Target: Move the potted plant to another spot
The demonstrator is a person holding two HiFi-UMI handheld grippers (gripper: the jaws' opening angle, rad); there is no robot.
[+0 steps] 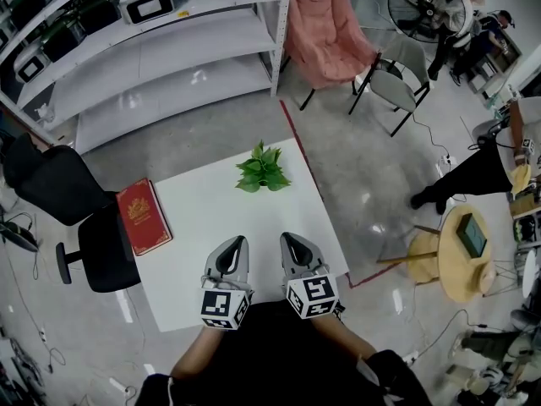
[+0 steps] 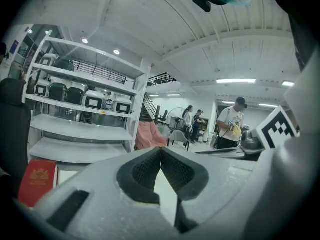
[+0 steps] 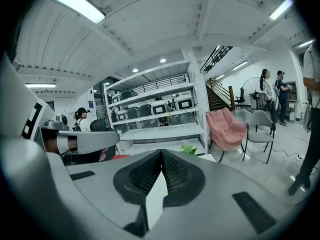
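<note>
leafy potted plant (image 1: 263,169) (glossy); square table (image 1: 218,220)

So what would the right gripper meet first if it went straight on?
Probably the potted plant, across the white table, though the right gripper may pass just beside it.

Workshop-like lab: white shelving (image 1: 169,66) of equipment cases (image 1: 148,2), concrete floor (image 1: 372,184), pedestal fan (image 1: 420,2)

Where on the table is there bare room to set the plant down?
Bare: the table middle, between the plant and the left gripper and right gripper, and its right side. Crowded: the left edge, where the book lies.
</note>
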